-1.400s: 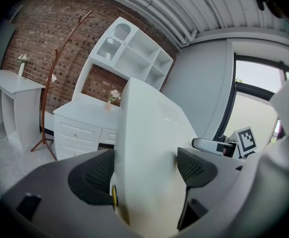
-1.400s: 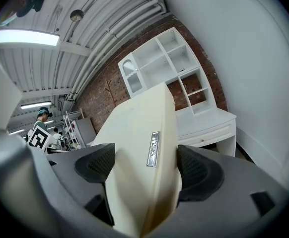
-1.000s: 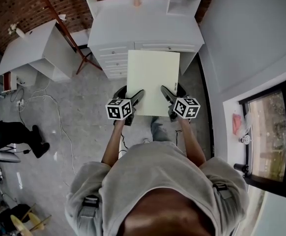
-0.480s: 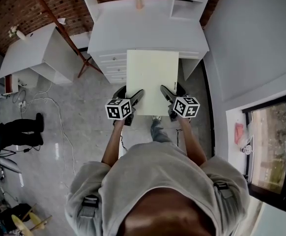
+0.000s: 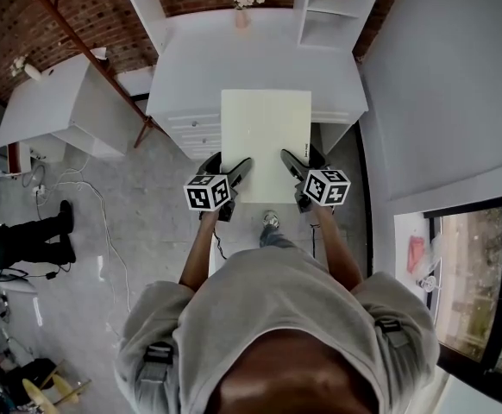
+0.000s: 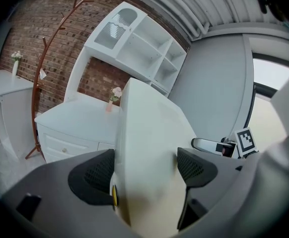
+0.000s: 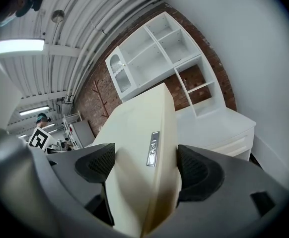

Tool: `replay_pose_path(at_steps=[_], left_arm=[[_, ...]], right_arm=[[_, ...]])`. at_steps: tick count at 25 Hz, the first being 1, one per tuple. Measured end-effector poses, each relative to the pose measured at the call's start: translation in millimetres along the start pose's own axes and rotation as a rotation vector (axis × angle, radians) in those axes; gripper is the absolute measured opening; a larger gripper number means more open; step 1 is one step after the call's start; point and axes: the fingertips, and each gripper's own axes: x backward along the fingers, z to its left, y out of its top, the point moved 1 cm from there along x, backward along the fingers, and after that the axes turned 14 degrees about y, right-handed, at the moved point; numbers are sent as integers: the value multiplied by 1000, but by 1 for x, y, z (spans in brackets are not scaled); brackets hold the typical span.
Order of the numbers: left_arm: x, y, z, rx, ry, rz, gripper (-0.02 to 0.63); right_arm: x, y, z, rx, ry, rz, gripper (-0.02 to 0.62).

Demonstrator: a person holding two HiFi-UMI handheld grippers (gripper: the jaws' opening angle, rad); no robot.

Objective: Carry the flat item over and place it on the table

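Jaws on cream slab (image 5: 266, 145), perhaps laptop

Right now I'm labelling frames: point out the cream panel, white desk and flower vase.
cream panel (image 5: 266, 141), head view, its centre.
white desk (image 5: 199, 59), head view, bare top.
flower vase (image 5: 241, 17), head view, vase body.

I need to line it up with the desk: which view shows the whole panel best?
Head view: the whole panel shows, far end overlapping the desk. The left gripper view shows only its near edge clamped in the left tongs; the right gripper view shows the same in the right tongs.
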Motion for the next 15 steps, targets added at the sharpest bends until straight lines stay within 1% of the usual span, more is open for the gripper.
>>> replay_pose_path(at_steps=[15], left_arm=[[-100,62,8,11,50,-13,407]], right_arm=[[-69,59,-87,-6,47,7,393]])
